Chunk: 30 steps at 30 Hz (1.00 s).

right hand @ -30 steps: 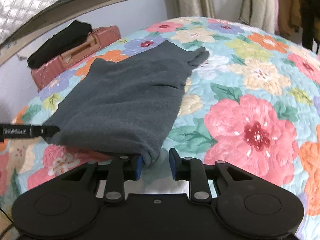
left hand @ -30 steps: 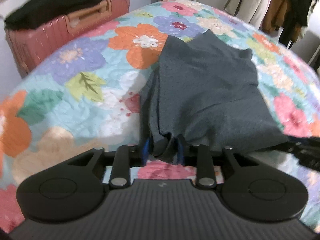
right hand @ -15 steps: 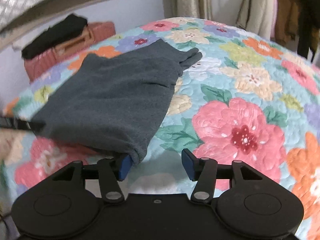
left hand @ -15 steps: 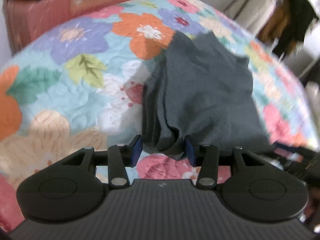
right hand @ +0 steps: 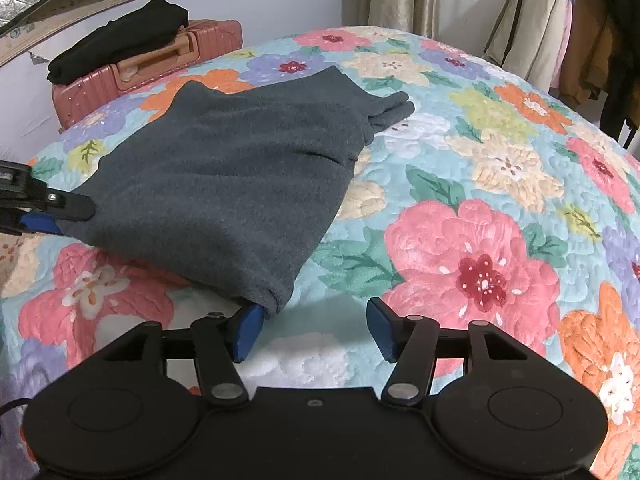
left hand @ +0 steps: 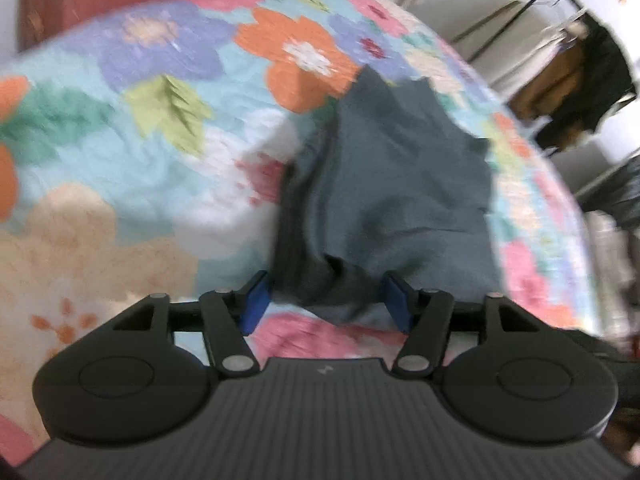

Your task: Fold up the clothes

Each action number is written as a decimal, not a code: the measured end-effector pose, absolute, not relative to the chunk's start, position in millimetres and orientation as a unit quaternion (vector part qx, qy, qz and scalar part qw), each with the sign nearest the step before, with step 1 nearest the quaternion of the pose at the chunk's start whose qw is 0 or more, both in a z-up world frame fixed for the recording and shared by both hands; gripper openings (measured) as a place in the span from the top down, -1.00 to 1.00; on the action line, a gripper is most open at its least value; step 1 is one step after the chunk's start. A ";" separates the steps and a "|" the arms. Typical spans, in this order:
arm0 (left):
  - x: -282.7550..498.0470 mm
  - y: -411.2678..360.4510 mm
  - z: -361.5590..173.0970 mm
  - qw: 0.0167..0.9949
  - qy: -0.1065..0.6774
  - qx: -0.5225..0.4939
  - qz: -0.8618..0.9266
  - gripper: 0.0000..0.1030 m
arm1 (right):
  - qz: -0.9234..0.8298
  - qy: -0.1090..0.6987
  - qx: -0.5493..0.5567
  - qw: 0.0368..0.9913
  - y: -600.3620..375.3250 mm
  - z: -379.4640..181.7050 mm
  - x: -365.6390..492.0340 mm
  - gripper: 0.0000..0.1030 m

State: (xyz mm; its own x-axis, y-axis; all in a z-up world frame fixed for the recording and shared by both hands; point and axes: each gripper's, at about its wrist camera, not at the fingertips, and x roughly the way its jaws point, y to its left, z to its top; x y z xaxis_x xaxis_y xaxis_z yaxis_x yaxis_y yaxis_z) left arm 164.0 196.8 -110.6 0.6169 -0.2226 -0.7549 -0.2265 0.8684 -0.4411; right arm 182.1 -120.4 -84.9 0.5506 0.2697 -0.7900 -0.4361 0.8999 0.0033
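A folded dark grey garment (right hand: pixel 232 176) lies on the floral bedspread (right hand: pixel 472 256); it also shows in the left wrist view (left hand: pixel 392 184). My left gripper (left hand: pixel 326 300) is open, its blue pads standing either side of the garment's bunched near-left corner. My right gripper (right hand: pixel 316 328) is open; the garment's near-right corner rests just at its left pad. The left gripper's fingertips (right hand: pixel 60 204) show at the garment's left edge in the right wrist view.
A pink suitcase (right hand: pixel 160 68) with a black folded garment (right hand: pixel 120 40) on top stands beyond the bed's far-left side. Hanging clothes on a rack (right hand: pixel 568 32) and curtains are at the back right. The left wrist view is motion-blurred.
Both grippers have opened and let go of the garment's near corners. The garment now lies on the bed. Both grippers have drawn back slightly.
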 end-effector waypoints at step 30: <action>174.1 219.5 -121.0 0.847 0.407 -0.339 -0.039 -0.02 | 0.344 0.474 0.187 0.789 -175.5 -108.6 226.1 -0.35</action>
State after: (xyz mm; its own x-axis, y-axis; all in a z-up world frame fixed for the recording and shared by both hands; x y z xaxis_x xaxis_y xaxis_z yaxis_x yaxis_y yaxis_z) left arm 174.1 219.5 -121.1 0.6657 -0.3416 -0.6634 -0.2107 0.7668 -0.6063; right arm 226.1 -175.5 -108.6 0.3134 0.7196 -0.6196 -0.3658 0.6936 0.6206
